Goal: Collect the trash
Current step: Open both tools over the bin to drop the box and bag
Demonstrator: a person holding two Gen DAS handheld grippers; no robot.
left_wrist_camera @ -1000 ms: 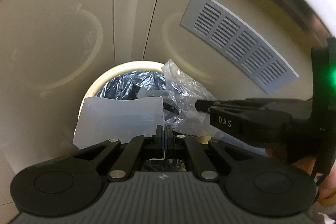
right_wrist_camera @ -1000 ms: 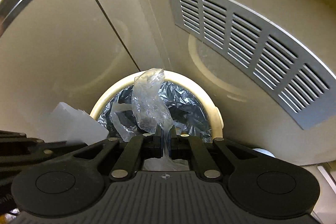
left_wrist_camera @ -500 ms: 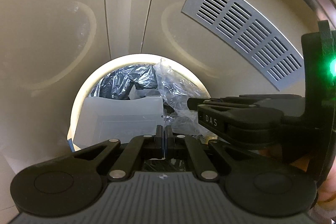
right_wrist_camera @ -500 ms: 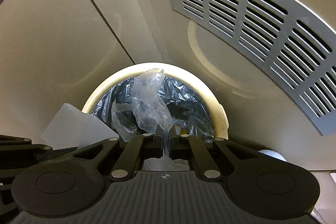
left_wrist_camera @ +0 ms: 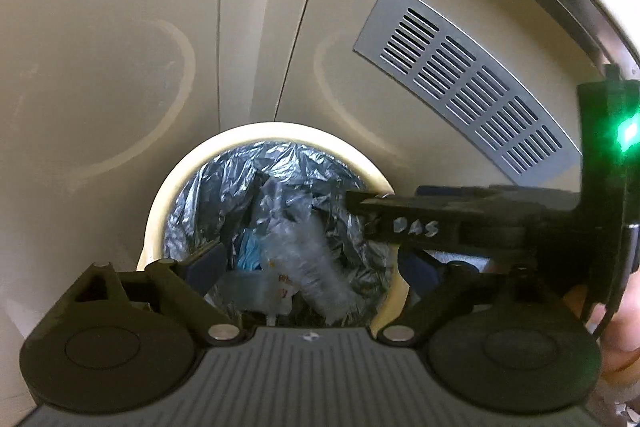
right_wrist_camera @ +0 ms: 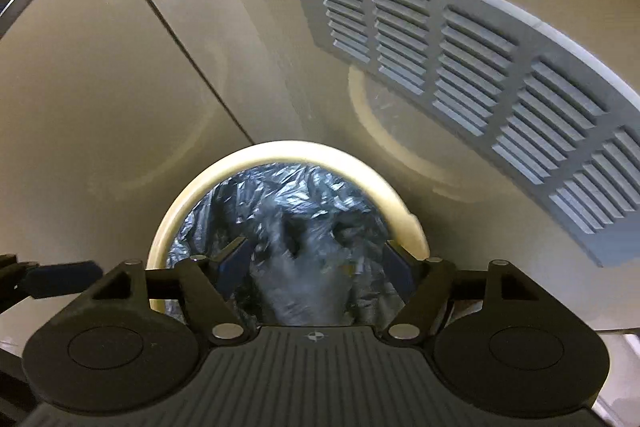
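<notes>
Cream cabinet doors (left_wrist_camera: 120,75) w/ grey vent (right_wrist_camera: 460,67) behind. Cream bin (left_wrist_camera: 276,133), black liner, sits below both tools. Left gripper (left_wrist_camera: 310,265) & right gripper (right_wrist_camera: 316,261): jaws opening, nothing pinched. Clear plastic wrap (left_wrist_camera: 316,267) already inside bin, under the tips. This drop looks done; other trash unseen.

Plastics and finishes ahead of your tongs

Your bin's cream rim (left_wrist_camera: 276,131) looks smooth; its black liner (right_wrist_camera: 304,187) glossy, crinkled; the vent grille (right_wrist_camera: 480,67) matt grey.
</notes>
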